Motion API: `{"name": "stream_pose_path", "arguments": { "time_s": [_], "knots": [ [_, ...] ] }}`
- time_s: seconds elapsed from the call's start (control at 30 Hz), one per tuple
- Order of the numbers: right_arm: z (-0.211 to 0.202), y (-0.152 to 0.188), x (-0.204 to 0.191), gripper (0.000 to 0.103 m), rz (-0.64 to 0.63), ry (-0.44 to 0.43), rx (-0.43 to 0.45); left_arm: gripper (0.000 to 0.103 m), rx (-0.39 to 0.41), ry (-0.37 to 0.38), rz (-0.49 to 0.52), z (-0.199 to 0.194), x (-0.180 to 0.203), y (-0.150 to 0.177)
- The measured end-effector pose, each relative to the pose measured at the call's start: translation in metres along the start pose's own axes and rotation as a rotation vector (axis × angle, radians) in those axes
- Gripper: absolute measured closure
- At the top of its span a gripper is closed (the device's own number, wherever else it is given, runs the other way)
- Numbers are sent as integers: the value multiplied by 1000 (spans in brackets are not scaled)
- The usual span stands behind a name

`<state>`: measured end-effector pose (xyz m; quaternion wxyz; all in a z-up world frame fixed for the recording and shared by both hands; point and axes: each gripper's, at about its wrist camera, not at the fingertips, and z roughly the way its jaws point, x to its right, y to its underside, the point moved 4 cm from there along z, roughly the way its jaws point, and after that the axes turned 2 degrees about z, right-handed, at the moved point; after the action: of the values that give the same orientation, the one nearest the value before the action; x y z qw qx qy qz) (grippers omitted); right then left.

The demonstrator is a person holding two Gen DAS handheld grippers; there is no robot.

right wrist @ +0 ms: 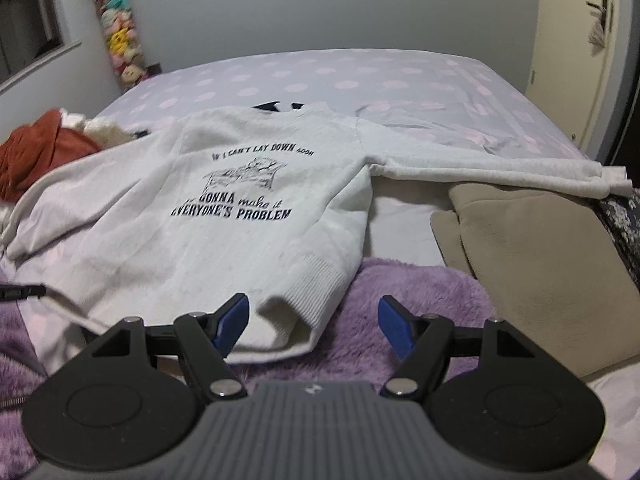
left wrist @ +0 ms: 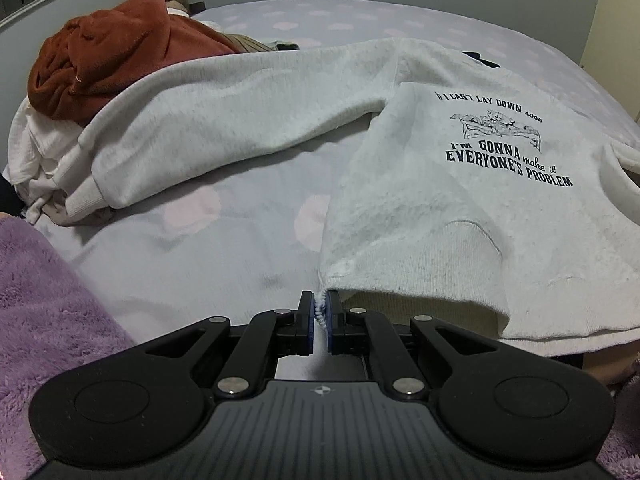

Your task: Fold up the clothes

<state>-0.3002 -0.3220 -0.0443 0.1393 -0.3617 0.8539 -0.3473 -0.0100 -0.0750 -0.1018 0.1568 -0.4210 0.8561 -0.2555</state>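
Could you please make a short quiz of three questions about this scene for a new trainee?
1. True or false: the left gripper is shut on the white sweatshirt.
2. The right gripper is: A) open, B) shut on the purple blanket.
3. Fill in: the rust-orange garment lies on a pile under the sweatshirt's ____.

Key: 1 true; 2 A; 3 sleeve.

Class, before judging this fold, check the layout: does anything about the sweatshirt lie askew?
Yes. The white sweatshirt isn't flat: its left sleeve drapes over the clothes pile, and its hem overhangs the purple blanket.
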Motion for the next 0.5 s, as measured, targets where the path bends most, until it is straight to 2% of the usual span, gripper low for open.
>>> {"name": "stream_pose_path", "arguments": {
  "time_s": [0.17,0.23,0.27,0.33,0.5],
  "knots": [
    [-2,5,-13,34,-121,45,-17,99,-5,3,0,3,-1,0],
    [-3,7,-18,42,-170,63,-24,99,-7,4,2,3,0,0],
    [-4,8,-20,43,-194,72,-28,99,-8,6,9,3,0,0],
    [-1,9,-23,49,-238,105,-26,99,-13,14,39,3,3,0],
    [5,10,-25,52,-342,171,-25,95,-10,14,187,1,19,4]
  ]
}}
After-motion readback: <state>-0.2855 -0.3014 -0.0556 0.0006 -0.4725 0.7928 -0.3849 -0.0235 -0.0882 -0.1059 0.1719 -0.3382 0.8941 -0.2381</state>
